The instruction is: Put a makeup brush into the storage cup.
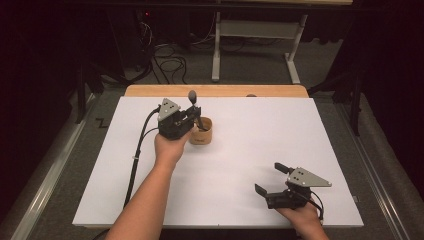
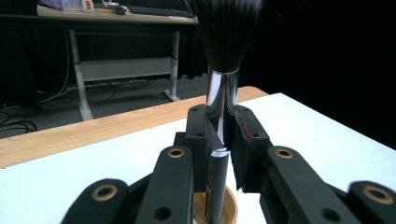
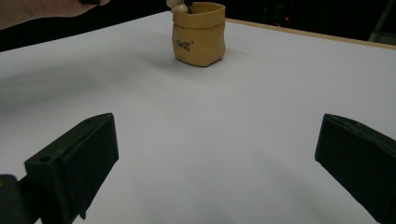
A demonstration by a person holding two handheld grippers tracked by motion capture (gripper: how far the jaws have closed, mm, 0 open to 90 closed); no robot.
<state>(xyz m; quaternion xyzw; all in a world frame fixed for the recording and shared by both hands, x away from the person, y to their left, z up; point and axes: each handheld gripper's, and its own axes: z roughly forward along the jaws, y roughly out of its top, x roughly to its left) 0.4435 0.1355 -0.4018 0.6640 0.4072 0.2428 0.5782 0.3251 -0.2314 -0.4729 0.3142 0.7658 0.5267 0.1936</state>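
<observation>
Left gripper (image 1: 192, 119) was clamped on the makeup brush (image 1: 193, 106), handle pinched between both pads just below the chrome ferrule. In the left gripper view the brush (image 2: 219, 93) stood upright, dark bristles up, black handle running down into the mouth of the tan pouch (image 2: 229, 205) directly under the jaws. Whether the handle tip touched the pouch bottom: couldn't tell.

Tan pouch (image 1: 201, 132) sat on the white board (image 1: 250, 165), left of centre and closer to the far edge than the near one. Upright, open top, dark printed lettering on its side. The right gripper view showed the pouch (image 3: 198, 35) far off, with the left hand's fingertip and the brush handle at its rim.

Left hand (image 1: 170, 145) held the gripper body just left of the pouch, forearm coming in from the near edge. Cable trailed off toward the near-left corner.

Right gripper (image 1: 270, 178) was released: jaws spread wide, nothing between them, only bare board in the gap. It sat low near the near-right corner of the board, well apart from the pouch, jaws pointing toward the pouch. Right hand (image 1: 300, 215) gripped it at the near edge.

Wooden table (image 1: 215, 90) edge showed past the board's far side.
</observation>
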